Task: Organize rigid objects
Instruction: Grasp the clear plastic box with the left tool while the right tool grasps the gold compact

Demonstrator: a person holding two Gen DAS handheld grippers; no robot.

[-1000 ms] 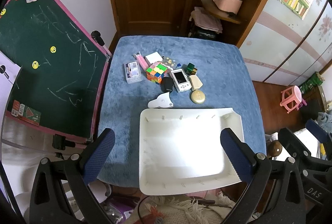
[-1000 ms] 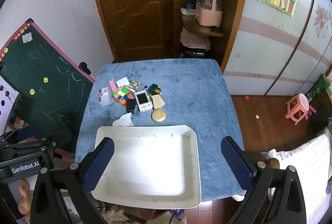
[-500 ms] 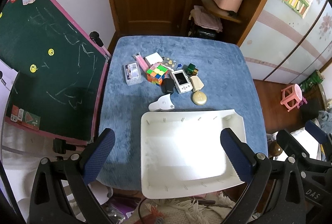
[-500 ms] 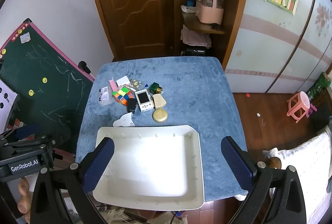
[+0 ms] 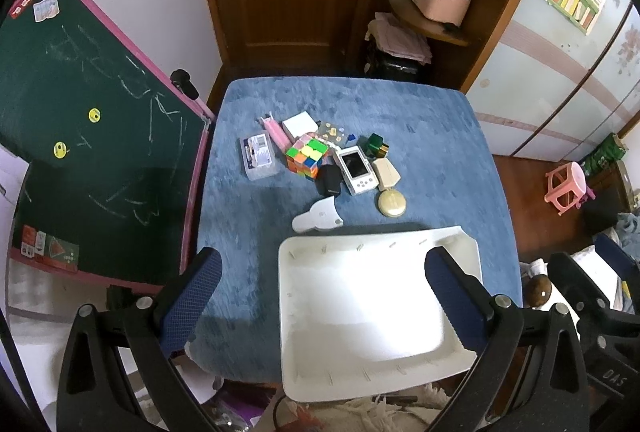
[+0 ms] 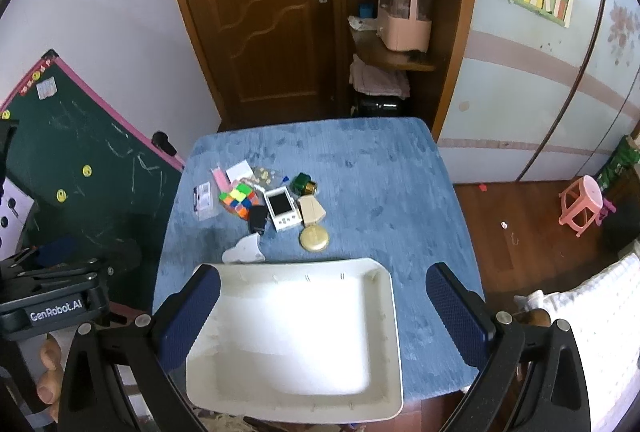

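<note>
Over the last second both wrist views have slid only slightly; the white tray [image 5: 372,312] sits lower and further right in the left view, and nothing on the blue bench [image 5: 420,135] has been touched. I judge sorting not yet begun. The left gripper [image 5: 320,296] and right gripper [image 6: 320,308] hover above the tray, jaws spread and empty. The Rubik's cube [image 5: 307,155], handheld game [image 5: 357,169] and round gold compact [image 5: 392,202] cluster just beyond the tray's far rim. Open bench lies right of the cluster; the chalkboard [image 5: 80,135] crowds the bench's left edge.

A blue-covered table [image 6: 380,191] carries a white tray [image 6: 396,336] and a cluster of small objects [image 6: 276,207].
</note>
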